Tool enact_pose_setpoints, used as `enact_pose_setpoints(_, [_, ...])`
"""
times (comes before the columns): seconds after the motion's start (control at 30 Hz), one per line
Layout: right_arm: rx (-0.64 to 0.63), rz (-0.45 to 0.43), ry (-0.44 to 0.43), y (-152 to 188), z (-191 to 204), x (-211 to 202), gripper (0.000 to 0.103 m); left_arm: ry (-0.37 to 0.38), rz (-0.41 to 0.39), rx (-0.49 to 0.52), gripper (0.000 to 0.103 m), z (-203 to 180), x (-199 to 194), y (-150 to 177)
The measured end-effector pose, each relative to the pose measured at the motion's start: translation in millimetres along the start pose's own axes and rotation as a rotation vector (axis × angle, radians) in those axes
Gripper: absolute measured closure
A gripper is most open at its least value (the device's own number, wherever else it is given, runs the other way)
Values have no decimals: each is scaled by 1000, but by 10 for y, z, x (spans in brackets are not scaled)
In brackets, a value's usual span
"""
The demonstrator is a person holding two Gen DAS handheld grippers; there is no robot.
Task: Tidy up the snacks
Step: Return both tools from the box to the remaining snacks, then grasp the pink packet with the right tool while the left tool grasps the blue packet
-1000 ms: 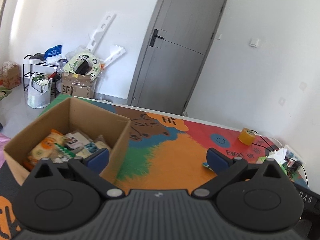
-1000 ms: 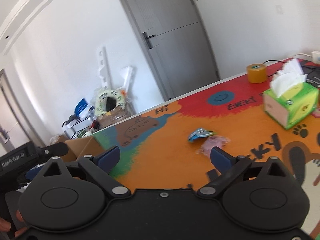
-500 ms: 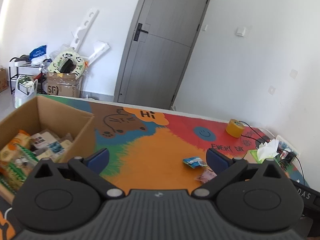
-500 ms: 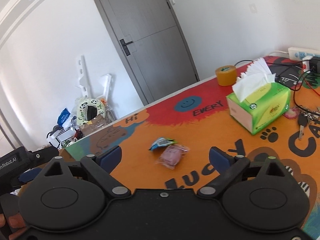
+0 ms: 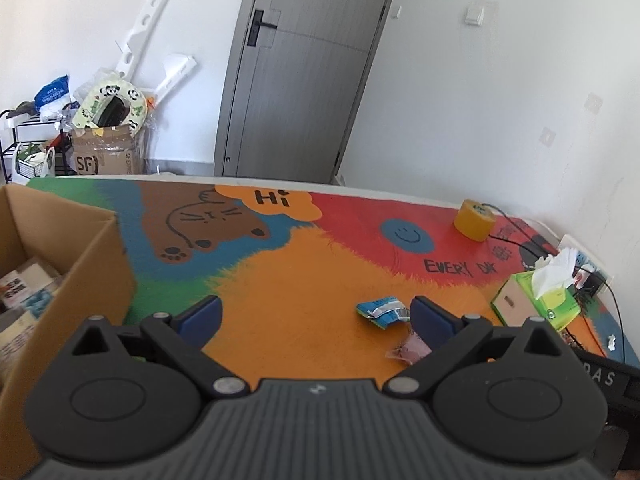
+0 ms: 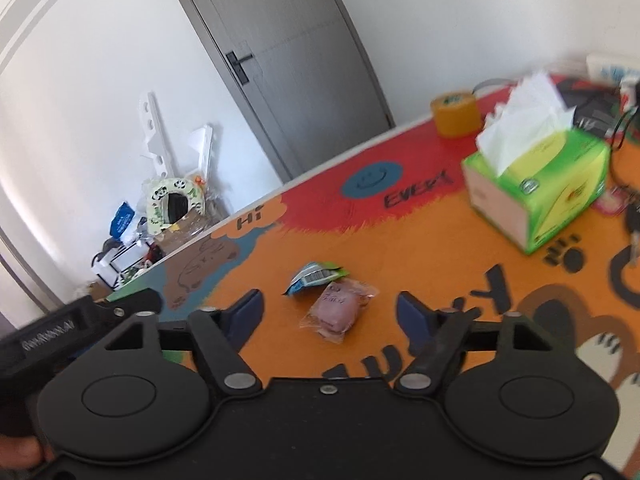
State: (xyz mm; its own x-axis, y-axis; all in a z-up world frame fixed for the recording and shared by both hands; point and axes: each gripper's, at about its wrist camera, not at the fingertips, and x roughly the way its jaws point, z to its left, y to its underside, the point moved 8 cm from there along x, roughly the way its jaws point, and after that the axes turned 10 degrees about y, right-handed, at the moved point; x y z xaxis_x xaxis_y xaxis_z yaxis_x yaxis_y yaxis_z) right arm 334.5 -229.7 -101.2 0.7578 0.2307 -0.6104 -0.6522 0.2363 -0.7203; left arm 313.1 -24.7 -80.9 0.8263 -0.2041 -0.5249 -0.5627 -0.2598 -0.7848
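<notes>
Two loose snacks lie on the colourful mat: a blue packet (image 5: 380,311) (image 6: 316,276) and a pink wrapped snack (image 6: 340,309) (image 5: 410,350). A cardboard box (image 5: 92,276) at the left edge holds several snack packs. My left gripper (image 5: 316,314) is open with nothing between its blue pads; the blue packet lies just beyond its right finger. My right gripper (image 6: 330,312) points at the pink snack, which sits ahead between its fingers without touching the pads. Its jaws are closing.
A green tissue box (image 6: 548,184) (image 5: 538,300) and a yellow tape roll (image 5: 474,220) (image 6: 454,114) stand at the right of the mat, with cables and keys (image 6: 634,232) beyond. The left gripper's body (image 6: 76,324) shows at the right view's left edge.
Both grippers have swung right and lower, away from the box and toward the two loose snacks. The right gripper's fingers stand closer together than before.
</notes>
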Motion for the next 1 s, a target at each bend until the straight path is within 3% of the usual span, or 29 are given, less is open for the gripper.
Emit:
enact_pose_setpoints(0.4, [37, 122, 36, 14, -12, 600, 45, 0, 92, 4, 7, -49, 647, -39])
enact_pose_setpoints(0.8, [27, 154, 79, 24, 86, 890, 45, -11, 126, -23, 9, 13, 964, -91])
enact_pose_setpoints(1.0, [6, 143, 116, 54, 20, 934, 70, 16, 147, -10, 9, -100, 1095, -50])
